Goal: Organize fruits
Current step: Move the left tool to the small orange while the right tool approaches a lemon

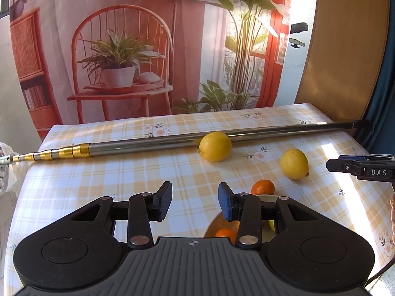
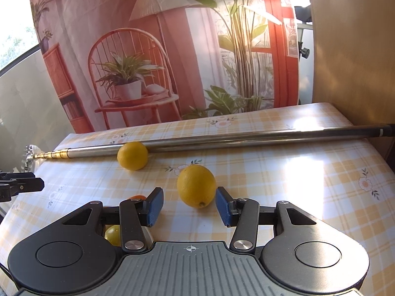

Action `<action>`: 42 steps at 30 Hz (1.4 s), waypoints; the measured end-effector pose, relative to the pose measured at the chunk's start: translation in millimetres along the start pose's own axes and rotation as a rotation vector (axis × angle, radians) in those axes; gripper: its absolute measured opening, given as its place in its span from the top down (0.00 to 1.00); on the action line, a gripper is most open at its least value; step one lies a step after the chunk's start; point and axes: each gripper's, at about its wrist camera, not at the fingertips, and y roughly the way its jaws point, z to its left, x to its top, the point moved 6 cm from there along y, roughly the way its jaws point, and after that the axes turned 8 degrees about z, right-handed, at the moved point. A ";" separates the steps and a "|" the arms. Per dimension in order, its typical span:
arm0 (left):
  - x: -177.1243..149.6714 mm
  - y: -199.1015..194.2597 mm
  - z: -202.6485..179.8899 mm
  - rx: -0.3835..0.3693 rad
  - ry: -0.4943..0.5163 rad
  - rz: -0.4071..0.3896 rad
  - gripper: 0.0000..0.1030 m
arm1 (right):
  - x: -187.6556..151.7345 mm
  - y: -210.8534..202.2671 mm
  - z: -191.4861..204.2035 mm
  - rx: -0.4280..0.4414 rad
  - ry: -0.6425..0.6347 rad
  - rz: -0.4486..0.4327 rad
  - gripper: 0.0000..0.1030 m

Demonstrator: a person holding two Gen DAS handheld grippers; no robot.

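Observation:
On the yellow checked tablecloth, one lemon (image 1: 215,146) (image 2: 132,156) rests against a long metal pole. A second lemon (image 1: 294,164) (image 2: 196,186) lies nearer, just ahead of my right gripper (image 2: 189,206), which is open with the lemon partly between its fingertips. A mandarin (image 1: 263,187) (image 2: 137,197) sits on the cloth beside a bowl (image 1: 212,229). The bowl holds an orange fruit (image 1: 226,234) and a yellow fruit (image 2: 113,234), both largely hidden by gripper linkages. My left gripper (image 1: 195,202) is open and empty above the cloth, left of the bowl.
A telescopic pole (image 1: 172,143) (image 2: 222,140) with gold end sections lies across the far part of the table. A printed backdrop hangs behind the table's far edge. A wooden panel stands at the right. The right gripper (image 1: 358,167) and part of a hand (image 1: 392,209) show in the left wrist view.

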 end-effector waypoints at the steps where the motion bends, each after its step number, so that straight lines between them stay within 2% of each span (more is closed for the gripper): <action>1: 3.5 0.8 -1.9 -0.005 0.012 0.002 0.58 | 2.4 1.0 -0.8 0.004 0.006 -0.001 0.57; 5: 17.2 12.1 -12.0 -0.047 0.037 0.040 0.57 | 13.2 7.0 -1.6 -0.005 0.008 0.002 0.57; 11: 24.1 51.4 -32.5 -0.184 -0.011 0.185 0.55 | 19.7 17.5 -0.7 -0.021 -0.005 0.011 0.57; 19: 27.4 112.9 -57.8 -0.282 -0.064 0.328 0.55 | 17.0 28.7 -15.3 -0.024 0.035 0.030 0.57; 25: 25.8 143.8 -65.6 -0.281 -0.081 0.414 0.55 | 14.3 34.9 -26.6 -0.020 0.061 0.039 0.57; 30: 23.5 154.2 -69.9 -0.278 -0.081 0.440 0.55 | 12.4 40.3 -32.1 -0.011 0.080 0.047 0.57; 38: 18.8 158.0 -75.6 -0.274 -0.060 0.451 0.55 | 10.8 45.9 -36.3 -0.006 0.095 0.056 0.57; 42: 17.1 155.9 -75.2 -0.262 -0.049 0.429 0.60 | 9.6 47.3 -37.8 -0.007 0.102 0.060 0.57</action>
